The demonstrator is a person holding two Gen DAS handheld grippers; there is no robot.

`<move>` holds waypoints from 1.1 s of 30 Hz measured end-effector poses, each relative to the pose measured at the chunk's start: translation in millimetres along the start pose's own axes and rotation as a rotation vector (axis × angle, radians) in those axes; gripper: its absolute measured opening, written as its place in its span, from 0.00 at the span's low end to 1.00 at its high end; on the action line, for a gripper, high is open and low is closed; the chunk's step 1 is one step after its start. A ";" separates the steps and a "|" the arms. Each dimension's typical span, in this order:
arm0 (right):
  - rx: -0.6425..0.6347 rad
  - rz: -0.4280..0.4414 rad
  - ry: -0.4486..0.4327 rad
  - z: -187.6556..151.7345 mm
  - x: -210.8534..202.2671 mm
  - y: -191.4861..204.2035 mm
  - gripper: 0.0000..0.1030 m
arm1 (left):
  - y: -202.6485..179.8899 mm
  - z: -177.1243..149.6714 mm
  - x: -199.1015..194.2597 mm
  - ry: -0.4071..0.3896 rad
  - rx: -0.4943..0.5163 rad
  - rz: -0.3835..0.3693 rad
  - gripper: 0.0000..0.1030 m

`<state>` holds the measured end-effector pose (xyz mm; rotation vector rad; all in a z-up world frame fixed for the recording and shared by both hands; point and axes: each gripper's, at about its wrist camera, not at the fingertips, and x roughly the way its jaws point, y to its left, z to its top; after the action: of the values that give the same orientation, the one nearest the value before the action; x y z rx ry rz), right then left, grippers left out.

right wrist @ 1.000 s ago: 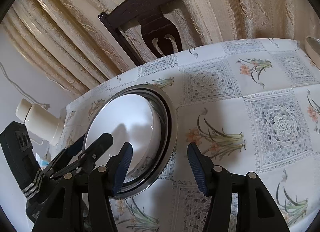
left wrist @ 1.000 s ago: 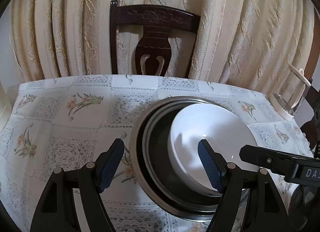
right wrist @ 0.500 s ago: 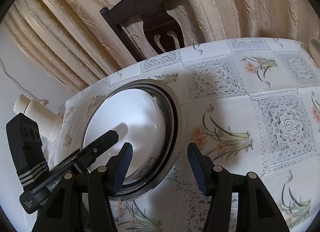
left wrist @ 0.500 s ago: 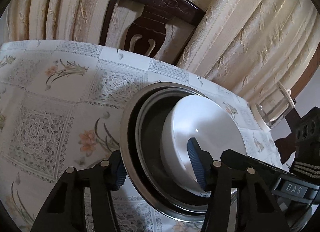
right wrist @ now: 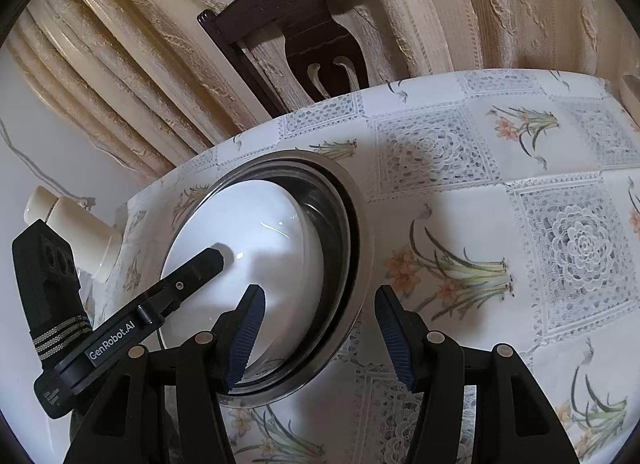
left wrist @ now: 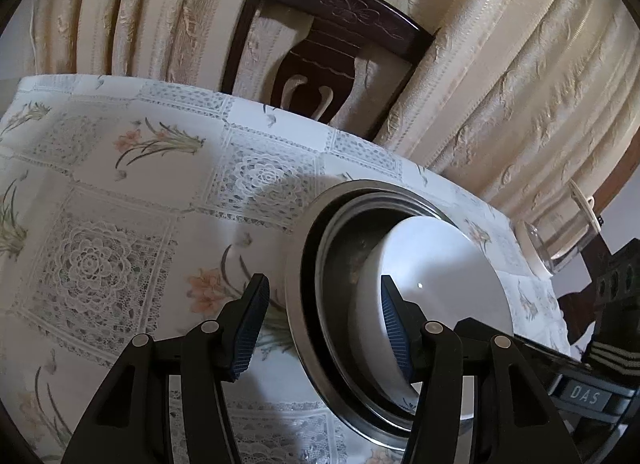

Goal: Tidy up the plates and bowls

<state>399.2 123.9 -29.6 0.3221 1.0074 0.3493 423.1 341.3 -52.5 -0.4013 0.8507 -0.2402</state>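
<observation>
In the left wrist view the desk (left wrist: 120, 192) lies bare from 9 to 12 o'clock, open for passage. The steel bowl (left wrist: 296, 264) with the white bowl (left wrist: 440, 284) inside blocks 3 to 5 o'clock. A dark chair (left wrist: 320, 48) stands at 12, a glass jug (left wrist: 560, 236) at 3.

In the right wrist view the desk is bare from 1 to 4 o'clock.

a bowl (left wrist: 436, 284) sits inside nested pans (left wrist: 296, 264) on the table (left wrist: 120, 192), chair (left wrist: 340, 52) behind.
</observation>
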 end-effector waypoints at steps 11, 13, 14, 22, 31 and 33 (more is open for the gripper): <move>0.003 -0.115 -0.027 21.7 6.2 -7.1 0.60 | 9.6 1.0 3.3 0.000 -0.039 0.010 0.69; 0.011 -0.094 -0.024 25.1 8.9 -9.8 0.62 | 10.3 1.1 2.6 -0.005 -0.043 0.011 0.70; 0.011 -0.087 -0.023 26.4 10.3 -9.7 0.62 | 10.8 1.3 2.4 -0.009 -0.045 0.018 0.70; 0.006 -0.090 -0.031 24.2 11.3 -5.6 0.63 | 15.8 2.7 0.7 -0.023 -0.068 0.034 0.70; 0.004 -0.021 0.012 8.4 6.3 1.3 0.54 | 4.4 -1.2 3.0 0.010 -0.043 -0.009 0.67; -0.007 -0.013 0.015 8.9 6.5 4.9 0.46 | 0.6 -2.4 2.2 0.011 -0.028 -0.020 0.58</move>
<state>409.3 130.1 -28.1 0.3063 1.0219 0.3437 422.7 340.5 -55.6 -0.4355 0.8617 -0.2491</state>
